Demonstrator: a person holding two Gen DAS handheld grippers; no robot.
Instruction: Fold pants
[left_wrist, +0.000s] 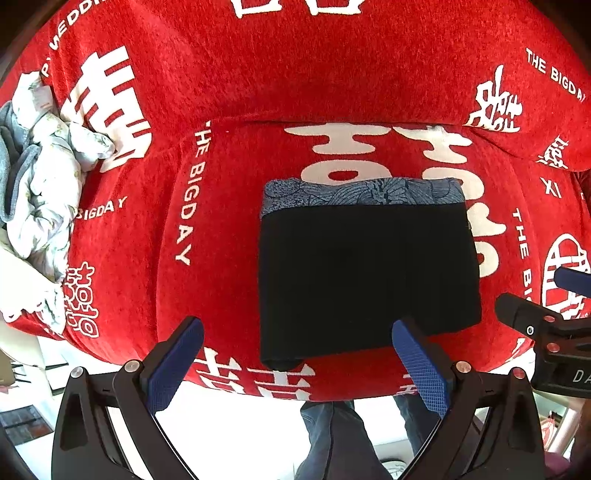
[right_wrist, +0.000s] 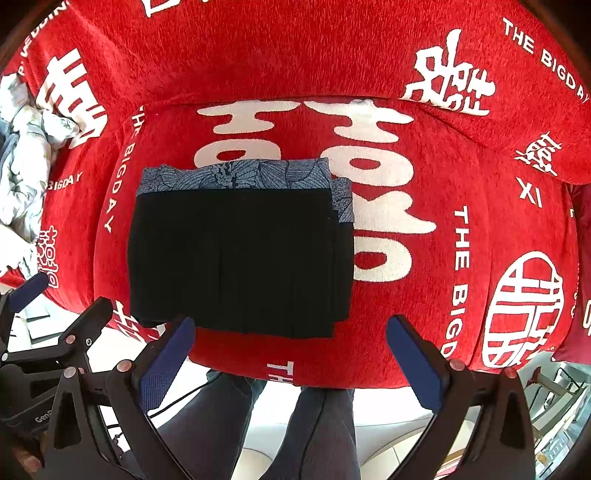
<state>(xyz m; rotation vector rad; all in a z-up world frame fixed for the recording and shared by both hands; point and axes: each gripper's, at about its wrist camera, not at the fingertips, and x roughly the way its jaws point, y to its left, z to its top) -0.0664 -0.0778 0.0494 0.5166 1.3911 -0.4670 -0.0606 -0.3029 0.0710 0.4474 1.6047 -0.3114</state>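
Two open claws, folded pants (left_wrist: 369, 277), sofa (left_wrist: 229, 177)

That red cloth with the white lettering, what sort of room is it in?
Probably a home living room. The red cover, printed with wedding words, drapes what looks like a cushioned sofa seat and backrest. Folded dark pants lie on it, and crumpled laundry sits at one end. Pale floor shows below.
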